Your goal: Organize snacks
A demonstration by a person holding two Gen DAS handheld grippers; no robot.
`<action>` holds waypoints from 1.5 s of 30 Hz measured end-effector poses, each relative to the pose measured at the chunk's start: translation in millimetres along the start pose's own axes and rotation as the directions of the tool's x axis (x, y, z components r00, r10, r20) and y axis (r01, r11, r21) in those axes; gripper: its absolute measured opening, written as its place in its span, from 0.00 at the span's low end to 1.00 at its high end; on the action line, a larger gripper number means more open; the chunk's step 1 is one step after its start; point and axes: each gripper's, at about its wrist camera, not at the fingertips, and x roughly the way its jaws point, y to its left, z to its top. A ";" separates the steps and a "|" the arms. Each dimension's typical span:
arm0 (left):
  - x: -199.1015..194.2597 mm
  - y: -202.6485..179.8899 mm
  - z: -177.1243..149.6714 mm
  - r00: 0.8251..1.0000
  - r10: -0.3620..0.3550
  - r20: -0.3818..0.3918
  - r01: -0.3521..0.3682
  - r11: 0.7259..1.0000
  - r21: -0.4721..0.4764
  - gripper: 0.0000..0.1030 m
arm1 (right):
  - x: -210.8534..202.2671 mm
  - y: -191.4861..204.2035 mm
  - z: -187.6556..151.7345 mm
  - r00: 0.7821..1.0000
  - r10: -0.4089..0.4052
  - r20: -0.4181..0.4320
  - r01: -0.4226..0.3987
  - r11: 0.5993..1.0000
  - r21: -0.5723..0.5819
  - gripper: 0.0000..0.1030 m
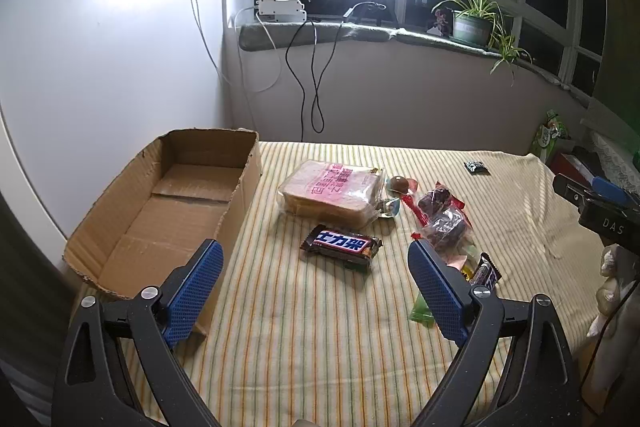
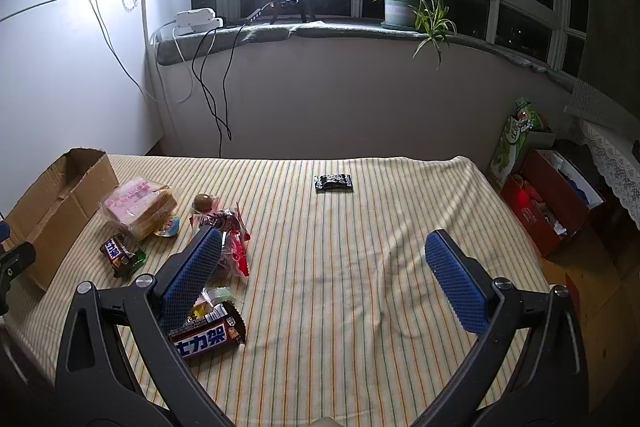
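Left tool (image 1: 316, 277) released, blue pads wide apart, above striped table (image 1: 320, 347), nothing between pads. Right tool (image 2: 322, 263) also released, holds nothing. Cardboard box (image 1: 160, 211) at left side of table, top open. Bread bag (image 1: 332, 193) just right of box. Chocolate bar (image 1: 341, 245) in front of bread. Second chocolate bar (image 2: 210, 335) near right tool's left pad. Clear bag with dark sweets (image 1: 444, 217) right of bread. Small black packet (image 2: 333, 183) alone, well apart, far side of table.
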 end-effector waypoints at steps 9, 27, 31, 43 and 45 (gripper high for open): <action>-1.3 -0.2 -0.4 1.000 0.001 0.001 -0.001 1.000 -0.001 0.91 | -1.8 0.3 1.6 1.000 0.005 -0.001 -0.005 1.000 -0.004 1.00; -2.4 -0.8 -0.6 1.000 -0.003 0.006 0.003 1.000 0.006 0.91 | -0.1 3.8 1.3 1.000 0.009 -0.004 -0.010 1.000 -0.014 1.00; -2.7 -1.1 -1.0 1.000 -0.002 0.008 0.002 1.000 0.006 0.91 | 0.0 3.7 1.1 1.000 0.009 -0.004 -0.009 1.000 -0.015 1.00; -2.3 -2.4 -1.9 1.000 -0.005 0.007 0.005 1.000 0.007 0.91 | 1.1 3.9 -1.0 1.000 0.014 -0.008 -0.014 1.000 -0.011 1.00; -2.3 -3.1 -2.3 1.000 -0.006 0.007 0.006 1.000 0.008 0.91 | 1.1 3.9 -1.1 1.000 0.015 -0.009 -0.015 1.000 -0.012 1.00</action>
